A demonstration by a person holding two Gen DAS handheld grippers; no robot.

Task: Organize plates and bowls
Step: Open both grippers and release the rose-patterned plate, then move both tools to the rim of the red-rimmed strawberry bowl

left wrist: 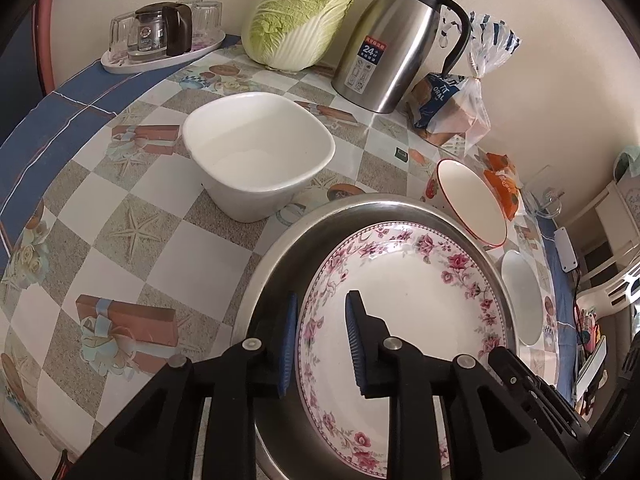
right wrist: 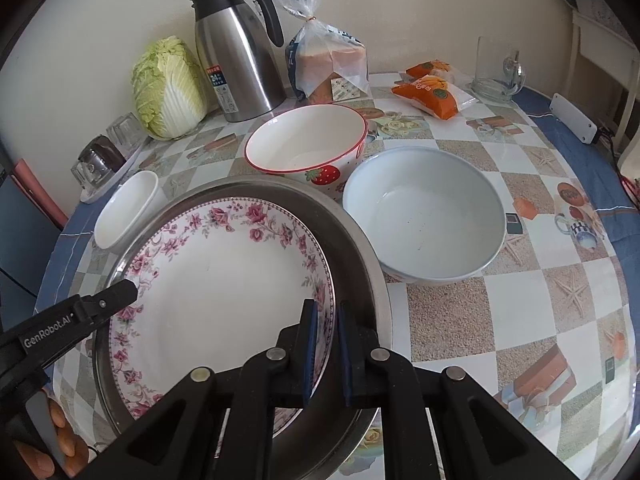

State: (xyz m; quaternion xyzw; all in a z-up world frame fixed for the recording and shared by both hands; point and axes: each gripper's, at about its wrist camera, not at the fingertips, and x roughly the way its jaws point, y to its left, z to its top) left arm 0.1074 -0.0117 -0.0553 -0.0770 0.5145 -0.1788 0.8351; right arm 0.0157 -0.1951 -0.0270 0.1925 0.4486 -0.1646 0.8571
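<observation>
Left wrist: left hand-held gripper (left wrist: 321, 344) straddles the near-left rim of the flowered plate (left wrist: 404, 320), blue pads off it, jaws apart; plate lies inside the steel basin (left wrist: 280, 264) on the counter (left wrist: 120, 220); square white bowl (left wrist: 258, 152) sits beyond.

Right wrist: right hand-held gripper (right wrist: 327, 354) clamped on the plate's right rim; strawberry bowl (right wrist: 308, 144) and pale blue bowl (right wrist: 424, 216) stand just beside the basin.

left hand-held gripper (left wrist: 322, 344): blk frame, blue ribbed pads, silver pivot pins
right hand-held gripper (right wrist: 328, 354): same build
marking: white "GenRobot.AI"
</observation>
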